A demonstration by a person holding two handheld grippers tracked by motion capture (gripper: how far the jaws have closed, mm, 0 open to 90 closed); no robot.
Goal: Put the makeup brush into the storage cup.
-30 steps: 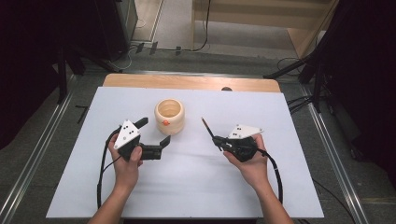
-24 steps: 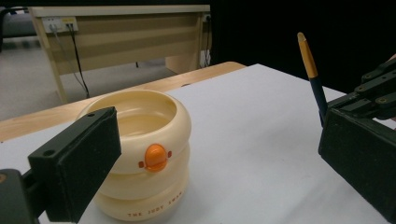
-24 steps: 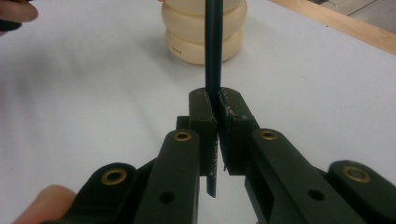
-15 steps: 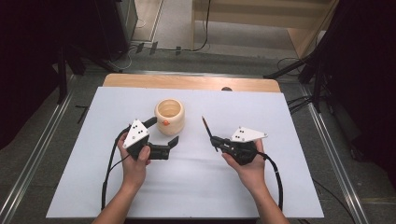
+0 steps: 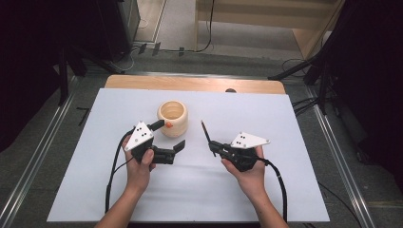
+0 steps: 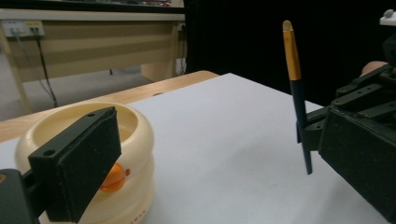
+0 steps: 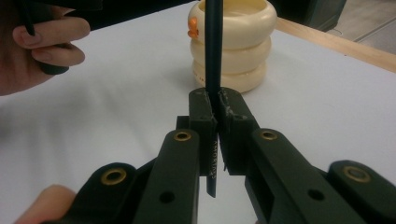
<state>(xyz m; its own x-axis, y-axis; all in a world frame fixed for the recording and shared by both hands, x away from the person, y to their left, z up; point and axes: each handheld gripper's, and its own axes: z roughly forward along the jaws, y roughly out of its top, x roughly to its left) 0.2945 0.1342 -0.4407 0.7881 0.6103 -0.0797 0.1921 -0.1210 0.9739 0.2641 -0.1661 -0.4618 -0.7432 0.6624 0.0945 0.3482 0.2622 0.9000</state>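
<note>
My right gripper (image 7: 212,109) has its jaws clenched on a slim dark pencil-like stick (image 5: 205,131); the left gripper (image 5: 172,137) is released, straddling the cream ribbed wooden pot (image 5: 172,118). I'd steady the pot, then lower the stick straight in.

floor (image 5: 180,28): grey, cables | bench (image 5: 266,19): pale wood, behind table | sides: dark

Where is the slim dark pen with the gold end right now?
The slim dark pen with the gold end is clamped upright in the right claw, above the white table sheet, just right of the cream ribbed pot in the high view.
</note>
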